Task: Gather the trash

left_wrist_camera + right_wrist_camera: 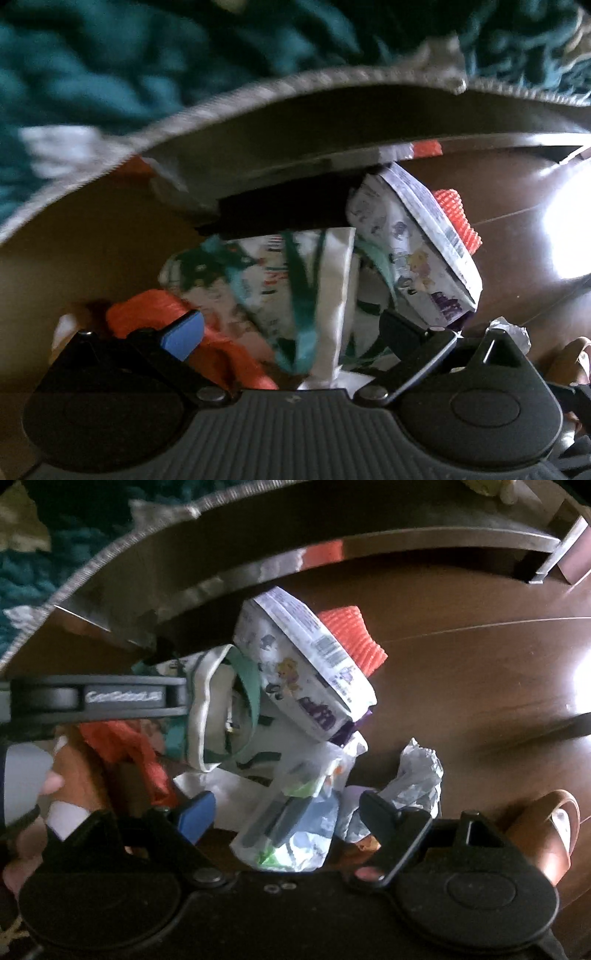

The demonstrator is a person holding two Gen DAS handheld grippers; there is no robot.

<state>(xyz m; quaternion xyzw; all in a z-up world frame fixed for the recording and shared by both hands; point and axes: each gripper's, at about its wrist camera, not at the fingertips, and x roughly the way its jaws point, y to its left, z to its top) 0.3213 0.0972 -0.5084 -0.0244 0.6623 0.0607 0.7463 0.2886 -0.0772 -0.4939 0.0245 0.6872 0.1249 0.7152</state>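
A white tote bag with teal straps point(317, 280) lies on the brown floor, also seen in the right wrist view point(214, 716). My left gripper point(291, 328) is closed on the bag's rim; in the right wrist view it reaches in from the left point(173, 698). A purple-and-white printed pack point(413, 251) point(306, 672) leans at the bag mouth, an orange ribbed piece point(351, 638) behind it. My right gripper point(288, 808) holds a crumpled clear plastic wrapper point(291, 830) between its fingers. A crumpled silver wrapper point(413, 775) lies to the right.
An orange plastic bag point(177, 321) point(125, 746) lies left of the tote. A dark low table edge point(332, 554) overhangs the pile. A teal rug point(147, 55) with a grey border lies beyond. A brown sandal point(554, 827) is at right.
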